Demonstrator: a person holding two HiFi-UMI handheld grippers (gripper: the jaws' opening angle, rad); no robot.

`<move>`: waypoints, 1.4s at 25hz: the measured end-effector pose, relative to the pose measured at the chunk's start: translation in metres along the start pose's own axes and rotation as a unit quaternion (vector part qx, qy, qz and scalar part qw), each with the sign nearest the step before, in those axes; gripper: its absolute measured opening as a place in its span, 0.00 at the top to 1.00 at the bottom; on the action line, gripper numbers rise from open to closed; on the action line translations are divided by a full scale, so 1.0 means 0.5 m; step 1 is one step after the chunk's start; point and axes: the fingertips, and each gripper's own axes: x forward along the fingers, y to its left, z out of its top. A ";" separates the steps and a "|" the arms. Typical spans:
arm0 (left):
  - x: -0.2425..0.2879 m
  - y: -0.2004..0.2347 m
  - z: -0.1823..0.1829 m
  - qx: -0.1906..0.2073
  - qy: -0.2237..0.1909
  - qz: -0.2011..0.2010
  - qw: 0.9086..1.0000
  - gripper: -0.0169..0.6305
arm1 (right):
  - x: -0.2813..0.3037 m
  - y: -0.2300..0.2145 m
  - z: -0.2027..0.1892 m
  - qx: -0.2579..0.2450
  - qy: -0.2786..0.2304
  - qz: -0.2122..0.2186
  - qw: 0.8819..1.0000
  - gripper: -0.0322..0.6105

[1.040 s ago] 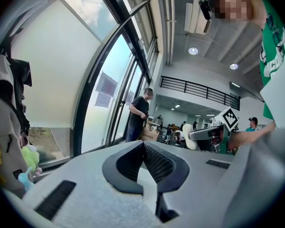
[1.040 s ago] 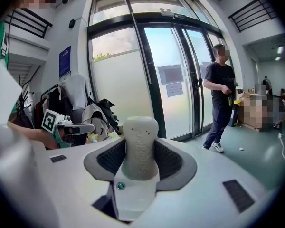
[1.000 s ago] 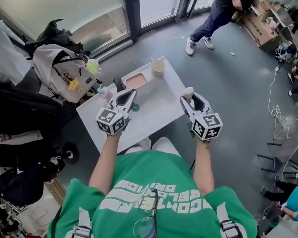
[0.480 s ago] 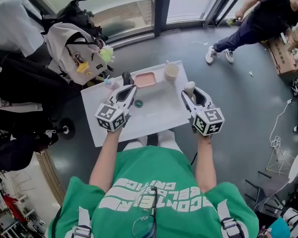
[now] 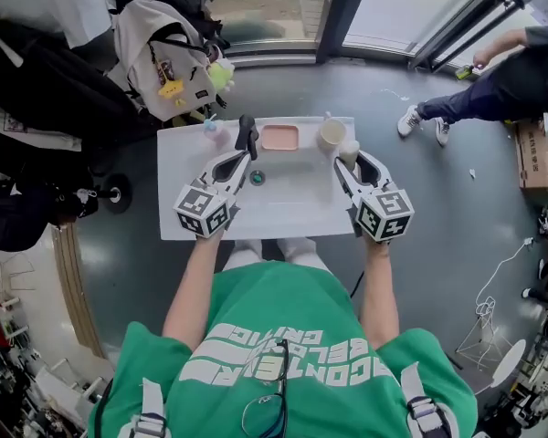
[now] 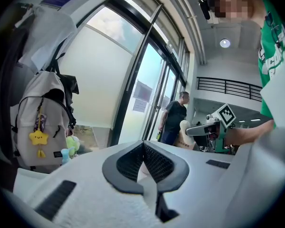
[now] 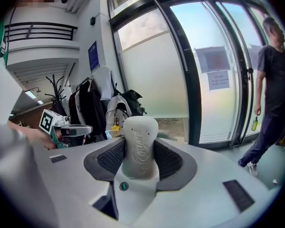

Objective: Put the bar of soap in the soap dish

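My left tool (image 5: 248,135) hangs over the white bench (image 5: 292,210), jaws pressed together on nothing. My right tool (image 5: 349,160) is clamped on the cream-white bar of soap (image 7: 139,146). The pink rectangular soap dish (image 5: 279,138) sits by the bench's far edge, between both tools.

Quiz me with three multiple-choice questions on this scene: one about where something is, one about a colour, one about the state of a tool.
1. Where is the bar of soap?
A. Lying in the soap dish
B. Held in the right tool
C. Held in the left tool

2. What colour is the soap dish?
A. Pink
B. Blue
C. Black

3. How is the left tool?
A. Wide open
B. Clamped on the soap dish
C. Shut, jaws together

Answers:
1 B: the right gripper view shows the pale bar upright between its jaws.
2 A: the head view shows a pink tray.
3 C: its jaws meet at the tips.
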 end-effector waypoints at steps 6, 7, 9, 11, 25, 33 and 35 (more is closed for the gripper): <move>-0.039 0.017 0.001 -0.007 -0.017 0.039 0.999 0.96 | 0.039 0.023 0.014 -0.021 0.009 0.036 0.999 0.65; -0.045 0.021 0.002 -0.007 -0.020 0.044 0.999 0.96 | 0.046 0.029 0.016 -0.025 0.011 0.042 0.999 0.65; -0.057 0.027 0.005 -0.009 -0.024 0.053 0.998 0.96 | 0.062 0.040 0.016 -0.030 0.017 0.053 0.998 0.65; -0.066 0.035 0.007 -0.010 -0.028 0.061 0.998 0.96 | 0.080 0.050 0.011 -0.036 0.026 0.062 0.997 0.65; -0.105 0.077 -0.006 -0.022 -0.034 0.096 0.995 0.96 | 0.168 0.088 -0.017 -0.078 0.074 0.098 0.989 0.65; -0.104 0.082 -0.016 -0.020 -0.028 0.098 0.995 0.96 | 0.212 0.103 -0.040 -0.135 0.114 0.107 0.978 0.65; -0.101 0.081 -0.016 -0.018 -0.027 0.097 0.995 0.96 | 0.221 0.109 -0.043 -0.148 0.124 0.111 0.975 0.65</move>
